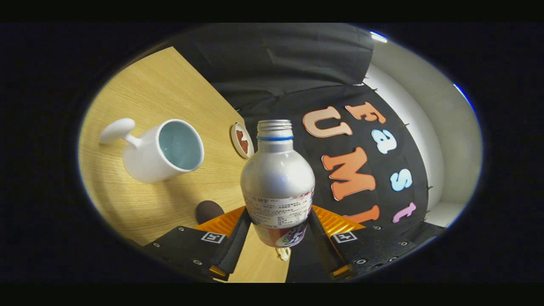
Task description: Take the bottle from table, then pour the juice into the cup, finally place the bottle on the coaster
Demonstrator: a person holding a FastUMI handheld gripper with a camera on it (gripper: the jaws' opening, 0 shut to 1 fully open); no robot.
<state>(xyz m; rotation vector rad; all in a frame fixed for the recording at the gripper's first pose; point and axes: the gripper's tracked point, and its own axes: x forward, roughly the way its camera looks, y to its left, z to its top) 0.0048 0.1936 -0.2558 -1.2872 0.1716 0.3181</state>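
A silver bottle (277, 178) with a blue neck ring, an uncapped threaded mouth and a printed label sits between my fingers, both pressing on its lower body; my gripper (278, 231) is shut on it. The view is rolled, so the wooden table (165, 89) slants to the left of the bottle. A white cup (163, 155) with a knobbed handle and a pale blue inside stands on the table beyond my left finger, well left of the bottle's mouth. A round coaster (242, 140) with a brown pattern lies just past the bottle's shoulder, partly hidden by it.
A small dark brown round object (208, 211) lies on the table beside my left finger. A pale scrap (283, 253) lies on the wood below the bottle's base. The table's far edge meets the black cloth wall (276, 59); a white wall (429, 127) stands to the right.
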